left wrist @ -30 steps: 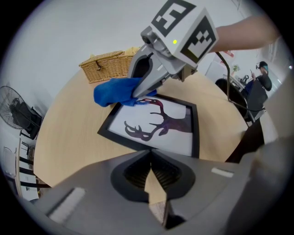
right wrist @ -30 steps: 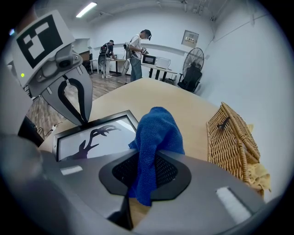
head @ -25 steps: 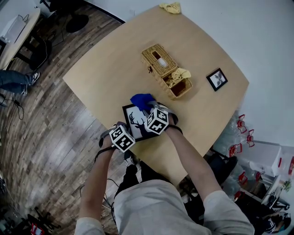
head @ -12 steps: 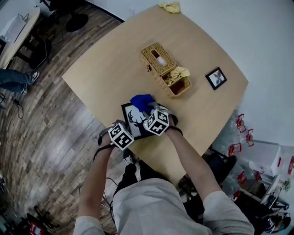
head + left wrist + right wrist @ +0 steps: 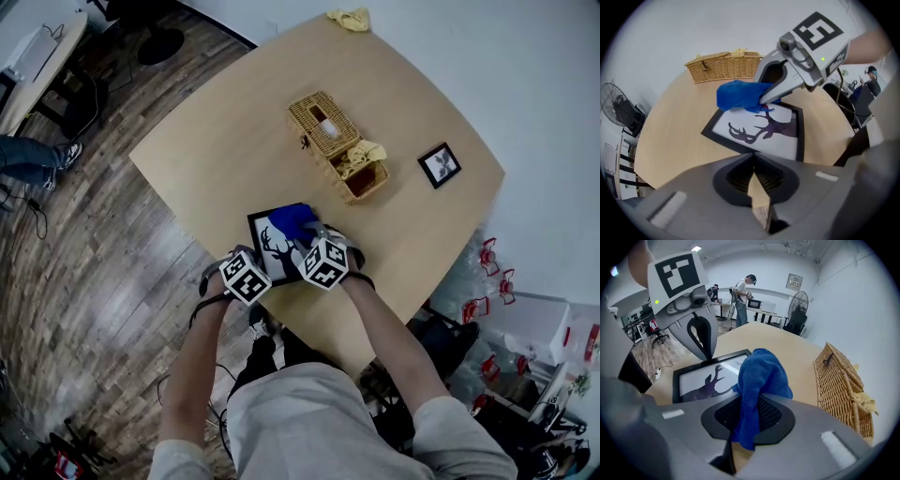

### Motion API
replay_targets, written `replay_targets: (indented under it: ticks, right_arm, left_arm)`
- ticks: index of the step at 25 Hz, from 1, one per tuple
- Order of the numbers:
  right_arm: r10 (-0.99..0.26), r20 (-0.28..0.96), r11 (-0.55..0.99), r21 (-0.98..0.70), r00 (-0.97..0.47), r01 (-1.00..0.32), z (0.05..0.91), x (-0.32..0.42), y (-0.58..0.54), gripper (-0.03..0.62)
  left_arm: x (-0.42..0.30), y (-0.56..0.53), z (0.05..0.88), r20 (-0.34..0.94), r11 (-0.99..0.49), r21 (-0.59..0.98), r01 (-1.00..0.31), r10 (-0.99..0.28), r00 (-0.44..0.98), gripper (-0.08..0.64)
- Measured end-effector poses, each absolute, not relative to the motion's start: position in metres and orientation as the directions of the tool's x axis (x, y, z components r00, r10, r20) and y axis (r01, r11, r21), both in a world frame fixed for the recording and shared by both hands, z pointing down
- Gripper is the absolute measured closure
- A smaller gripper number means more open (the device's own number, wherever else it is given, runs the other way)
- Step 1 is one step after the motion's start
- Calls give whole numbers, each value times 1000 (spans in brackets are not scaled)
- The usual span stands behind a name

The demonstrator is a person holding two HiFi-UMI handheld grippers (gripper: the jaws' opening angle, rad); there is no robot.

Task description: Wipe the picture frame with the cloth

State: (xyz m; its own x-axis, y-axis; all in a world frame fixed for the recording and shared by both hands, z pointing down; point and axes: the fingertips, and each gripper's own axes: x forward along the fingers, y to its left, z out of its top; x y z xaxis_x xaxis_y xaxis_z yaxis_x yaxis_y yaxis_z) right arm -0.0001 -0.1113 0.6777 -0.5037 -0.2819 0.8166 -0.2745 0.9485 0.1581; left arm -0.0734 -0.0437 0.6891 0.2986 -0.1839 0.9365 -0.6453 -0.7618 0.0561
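Note:
A black picture frame (image 5: 272,246) with a deer silhouette lies flat on the wooden table, close to its near edge. My right gripper (image 5: 306,238) is shut on a blue cloth (image 5: 292,223), which rests on the frame's far right part. In the right gripper view the cloth (image 5: 759,376) hangs bunched between the jaws above the frame (image 5: 705,378). My left gripper (image 5: 260,268) is shut with nothing in it, its tip at the frame's near left edge. The left gripper view shows the frame (image 5: 761,133), the cloth (image 5: 740,96) and the right gripper (image 5: 765,97) beyond my shut jaws.
A wicker basket (image 5: 328,131) holding a yellow cloth (image 5: 366,153) stands mid-table beyond the frame. A small black picture frame (image 5: 440,164) lies at the right, and another yellow cloth (image 5: 349,16) at the far edge. A person (image 5: 740,298) stands far off in the room.
The right gripper has drawn the blue cloth from the frame's far corner toward me across the picture. The left gripper has stayed at the frame's near edge.

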Motion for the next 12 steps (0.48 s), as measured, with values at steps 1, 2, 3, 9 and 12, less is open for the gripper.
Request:
replay_targets:
  ticks: [1, 2, 3, 9, 12]
  right_arm:
    - [-284, 814, 948, 158, -506, -278, 678, 1, -108, 540]
    - [-286, 811, 947, 157, -510, -281, 677, 2, -106, 540]
    - [-288, 809, 946, 156, -513, -285, 677, 3, -103, 540]
    - [-290, 803, 945, 154, -521, -289, 676, 9, -91, 540]
    - [-287, 802, 946, 150, -524, -289, 676, 10, -85, 540]
  left_arm:
    - [-73, -43, 689, 937, -763, 56, -644, -182, 297, 506]
    - [-73, -43, 689, 938, -765, 55, -642, -180, 295, 506]
    - [-74, -43, 689, 940, -767, 54, -640, -178, 293, 506]
    - [-73, -43, 689, 943, -767, 43, -640, -181, 280, 506]
    - [-73, -43, 689, 944, -768, 39, -639, -181, 276, 506]
